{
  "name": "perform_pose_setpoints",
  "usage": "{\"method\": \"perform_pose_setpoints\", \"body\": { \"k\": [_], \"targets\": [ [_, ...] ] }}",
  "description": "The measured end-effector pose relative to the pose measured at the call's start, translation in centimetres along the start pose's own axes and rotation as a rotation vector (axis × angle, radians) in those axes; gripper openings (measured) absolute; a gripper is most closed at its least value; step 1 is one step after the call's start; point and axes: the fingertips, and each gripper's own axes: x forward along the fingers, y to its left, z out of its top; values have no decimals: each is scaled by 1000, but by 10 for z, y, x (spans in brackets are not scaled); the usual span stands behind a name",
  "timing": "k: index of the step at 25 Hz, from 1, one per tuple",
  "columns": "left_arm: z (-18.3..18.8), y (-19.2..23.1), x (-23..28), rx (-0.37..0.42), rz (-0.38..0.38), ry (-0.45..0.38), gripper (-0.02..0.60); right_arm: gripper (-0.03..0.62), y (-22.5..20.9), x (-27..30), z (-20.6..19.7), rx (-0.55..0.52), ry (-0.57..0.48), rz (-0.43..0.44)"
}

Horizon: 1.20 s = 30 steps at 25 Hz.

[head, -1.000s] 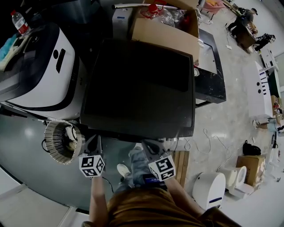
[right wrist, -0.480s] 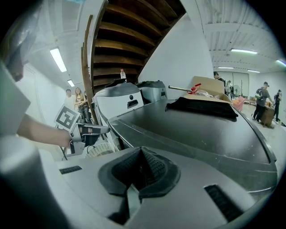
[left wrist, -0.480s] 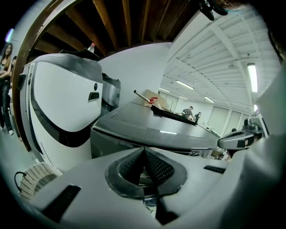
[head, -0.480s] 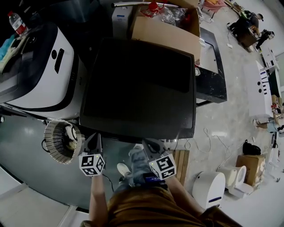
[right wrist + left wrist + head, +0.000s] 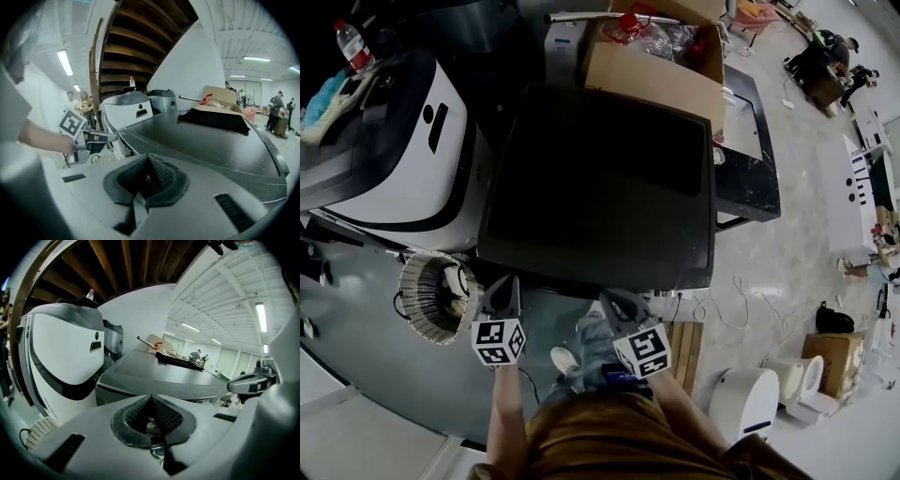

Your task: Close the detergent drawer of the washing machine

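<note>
washing machine: a dark, flat-topped washing machine (image 5: pixel 600 187) is filling the middle of the head view, its near edge facing the person.
detergent drawer: the lid's near edge is hiding the front panel from above, and both claw views are looking over the top, so the detergent drawer is not showing and its position cannot be told.
left claw: the left claw (image 5: pixel 506 286) is hanging just in front of the machine's near left corner, tips pointing at the front edge; whether it is touching is unclear.
left claw state: in the left gripper view the two dark ribbed pads (image 5: pixel 161 416) are pressing together at their tips, with nothing between them.
right claw: the right claw (image 5: pixel 617 302) is sitting just in front of the near edge, right of the middle, and near the left claw.
right claw state: in the right gripper view its pads (image 5: pixel 161 176) are meeting tip to tip, gripping nothing.
surroundings: a white rounded machine (image 5: pixel 403 159) is standing just left of the washing machine, a round ribbed object (image 5: pixel 431 298) is lying on the floor beside the left claw, and an open cardboard box (image 5: pixel 652 70) is sitting behind the washing machine's far edge.
</note>
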Motion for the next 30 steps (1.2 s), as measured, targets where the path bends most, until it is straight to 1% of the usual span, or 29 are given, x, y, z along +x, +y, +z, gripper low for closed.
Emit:
{"method": "perform_pose_setpoints", "body": {
  "k": [5,10,19,23,30],
  "targets": [
    [16,-15,-18,21,-18,-48,25,12,5,-13,1,-12,-17,-22],
    [32,-30,-39,35,-31,-100,25,12,10,-26,11,-31,-60,-53],
    [55,-53,-78,58,-50,-195,25,12,28,-52,21,-53,-114,-69],
    [56,-59,-91,60,-45,-207,25,12,33,-65,18,-68,-118,-78],
    [61,-68,-114,72,-45,-236,25,12,43,-78,29,-82,-168,-72]
  ]
}}
